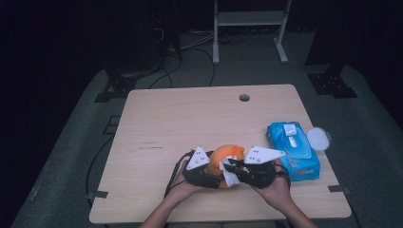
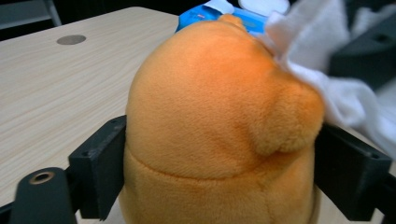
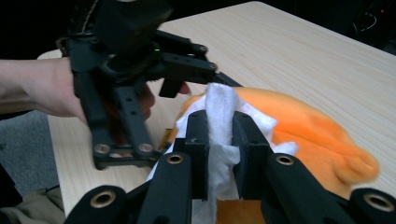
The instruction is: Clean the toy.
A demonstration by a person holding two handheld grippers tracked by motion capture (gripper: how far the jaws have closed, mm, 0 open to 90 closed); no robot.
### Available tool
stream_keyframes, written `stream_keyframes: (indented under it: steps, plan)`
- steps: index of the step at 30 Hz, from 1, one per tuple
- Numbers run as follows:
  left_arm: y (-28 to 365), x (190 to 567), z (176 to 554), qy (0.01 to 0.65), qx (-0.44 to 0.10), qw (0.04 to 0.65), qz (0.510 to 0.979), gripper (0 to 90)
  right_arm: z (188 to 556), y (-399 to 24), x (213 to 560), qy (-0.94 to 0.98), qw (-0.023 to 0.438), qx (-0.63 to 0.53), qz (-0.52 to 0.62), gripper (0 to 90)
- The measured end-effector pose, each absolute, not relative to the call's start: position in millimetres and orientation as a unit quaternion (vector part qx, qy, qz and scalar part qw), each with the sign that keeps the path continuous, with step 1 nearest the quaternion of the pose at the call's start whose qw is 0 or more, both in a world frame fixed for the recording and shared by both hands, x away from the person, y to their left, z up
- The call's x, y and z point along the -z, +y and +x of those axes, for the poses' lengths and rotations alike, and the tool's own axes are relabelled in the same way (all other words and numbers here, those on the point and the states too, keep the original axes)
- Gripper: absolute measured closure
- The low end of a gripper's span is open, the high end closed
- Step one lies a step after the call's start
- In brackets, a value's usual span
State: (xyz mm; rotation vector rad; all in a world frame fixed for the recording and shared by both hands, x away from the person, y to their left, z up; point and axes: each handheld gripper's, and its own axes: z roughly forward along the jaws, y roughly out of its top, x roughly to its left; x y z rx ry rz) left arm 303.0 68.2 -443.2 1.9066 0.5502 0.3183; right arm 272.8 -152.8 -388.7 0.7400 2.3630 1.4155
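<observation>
Two tongs are held at the counter's (image 1: pixel 157 123) near edge. An orange plush toy (image 1: pixel 227 156) is clasped between the left tongs (image 1: pixel 211 178); a white wipe (image 3: pixel 219 116) is pinched by the right tongs (image 3: pixel 219 140), pressed against the toy. Farther right, a blue wipes pack (image 1: pixel 292 149) is seen.
</observation>
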Motion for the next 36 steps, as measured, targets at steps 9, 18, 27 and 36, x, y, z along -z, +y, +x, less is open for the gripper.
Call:
stream_keyframes:
  steps: [9, 18, 27, 36]
  plan:
    - [72, 441, 303, 0.215, -0.125, 0.532, 0.809, 11.4, 294, -188, 400, 0.804, 0.162, -0.480, 0.312, 76.8]
    - [70, 441, 300, 0.204, -0.154, 0.519, 0.816, 16.4, 290, -184, 398, 0.807, 0.156, -0.475, 0.314, 77.1]
    - [54, 443, 286, 0.171, -0.183, 0.516, 0.819, 18.1, 264, -149, 377, 0.819, 0.123, -0.508, 0.238, 77.1]
    - [50, 446, 282, 0.147, -0.191, 0.524, 0.817, 17.9, 276, -173, 378, 0.820, 0.164, -0.473, 0.276, 77.2]
